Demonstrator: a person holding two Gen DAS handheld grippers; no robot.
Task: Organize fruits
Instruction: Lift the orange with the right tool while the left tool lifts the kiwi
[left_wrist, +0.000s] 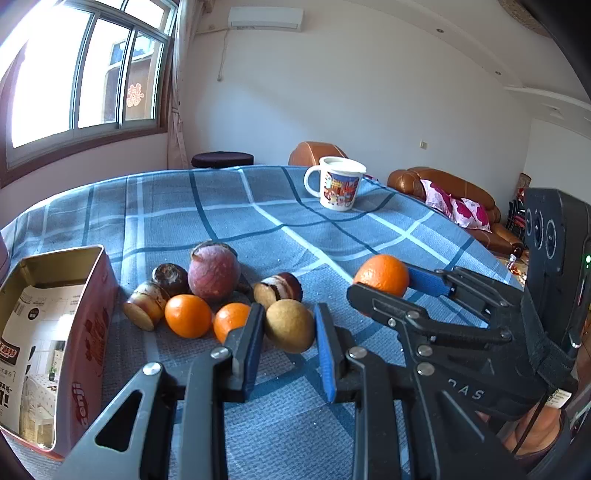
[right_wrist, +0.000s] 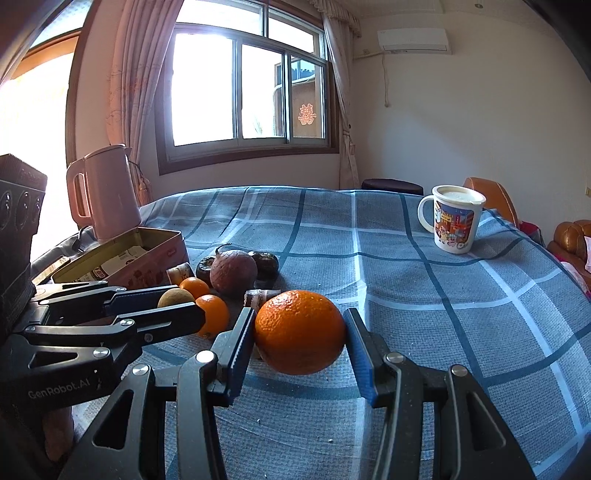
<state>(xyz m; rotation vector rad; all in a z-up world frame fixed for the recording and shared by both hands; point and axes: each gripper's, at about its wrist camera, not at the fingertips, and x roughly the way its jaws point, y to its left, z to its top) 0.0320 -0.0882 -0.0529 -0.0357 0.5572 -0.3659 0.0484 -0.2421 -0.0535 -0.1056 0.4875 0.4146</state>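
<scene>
Fruits lie in a pile on the blue checked tablecloth (left_wrist: 258, 206). My left gripper (left_wrist: 289, 325) is closed around a tan-brown round fruit (left_wrist: 290, 325), its jaws touching both sides. My right gripper (right_wrist: 300, 332) is closed around a large orange (right_wrist: 300, 331), also seen in the left wrist view (left_wrist: 382, 275). Two small oranges (left_wrist: 187, 315) (left_wrist: 231, 319), a purple-red fruit (left_wrist: 213, 271) and several dark brown water chestnuts (left_wrist: 170, 274) lie beside them. An open red tin box (left_wrist: 74, 325) stands at the left.
A white cartoon mug (left_wrist: 340, 188) stands at the far side of the table. A pink kettle (right_wrist: 105, 192) stands behind the tin box (right_wrist: 125, 258). Brown leather sofas (left_wrist: 454, 192) are beyond the table's right edge.
</scene>
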